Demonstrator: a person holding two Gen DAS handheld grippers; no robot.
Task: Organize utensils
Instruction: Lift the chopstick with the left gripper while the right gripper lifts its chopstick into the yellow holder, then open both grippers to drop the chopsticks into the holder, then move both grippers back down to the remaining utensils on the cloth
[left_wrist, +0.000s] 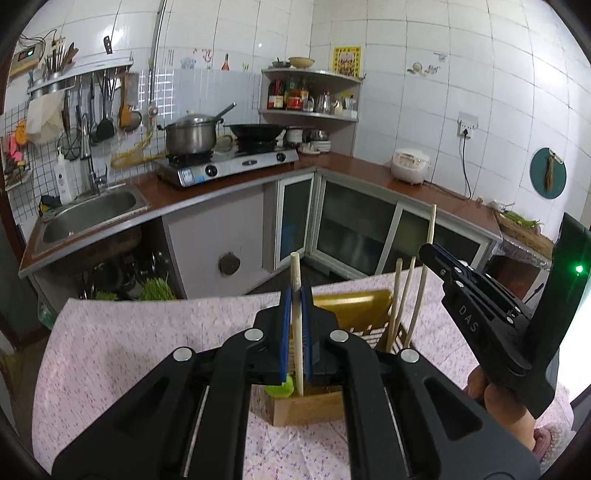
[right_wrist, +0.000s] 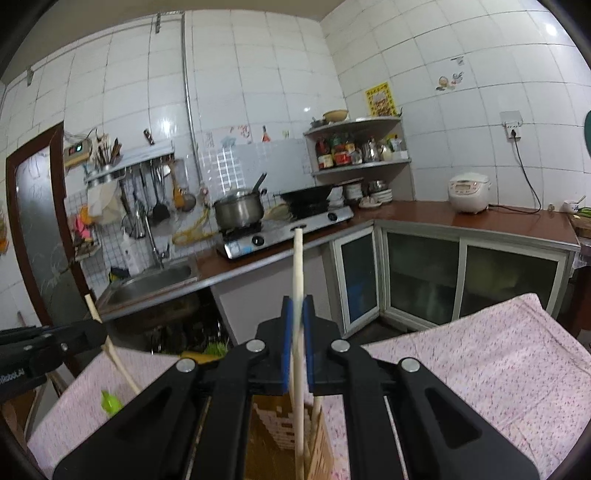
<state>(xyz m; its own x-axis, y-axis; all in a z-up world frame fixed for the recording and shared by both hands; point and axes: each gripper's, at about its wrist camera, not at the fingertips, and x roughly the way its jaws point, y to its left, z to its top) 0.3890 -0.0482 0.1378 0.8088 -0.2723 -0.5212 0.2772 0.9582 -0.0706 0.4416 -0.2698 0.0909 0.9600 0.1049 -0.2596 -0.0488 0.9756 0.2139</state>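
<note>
1. A table (left_wrist: 147, 332) draped in a pink-flecked cloth fills the lower part of both of my wrist views. Behind it runs an L-shaped kitchen counter (left_wrist: 240, 181) with a brown top.

2. On that counter stand a steel sink (left_wrist: 92, 210), a two-burner gas stove (left_wrist: 229, 166) carrying a lidded pot (left_wrist: 190, 134) and a black wok (left_wrist: 255, 130), and, well to the right, a white rice cooker (left_wrist: 410, 165).

3. On the table, just under my tools, sits a wooden utensil holder (left_wrist: 306, 406) with a slatted inside. Two pale chopsticks (left_wrist: 400, 295) already stand in its right part, leaning a little.

4. My left gripper (left_wrist: 296, 295) has its blue pads pressed together on a single chopstick (left_wrist: 295, 273). The stick stands upright; its top rises above the pads and its lower end reaches down into the holder beside something bright green.

5. My right gripper (right_wrist: 296, 306) is likewise clamped on its own chopstick (right_wrist: 298, 266), held upright over the holder's right part, next to the two standing sticks. Its lower end runs off the bottom of the view, so I cannot tell whether it touches the bottom.

6. From the left wrist view, my right tool enters from the right, with fingers of my hand (left_wrist: 495, 398) visible beneath it.
</note>
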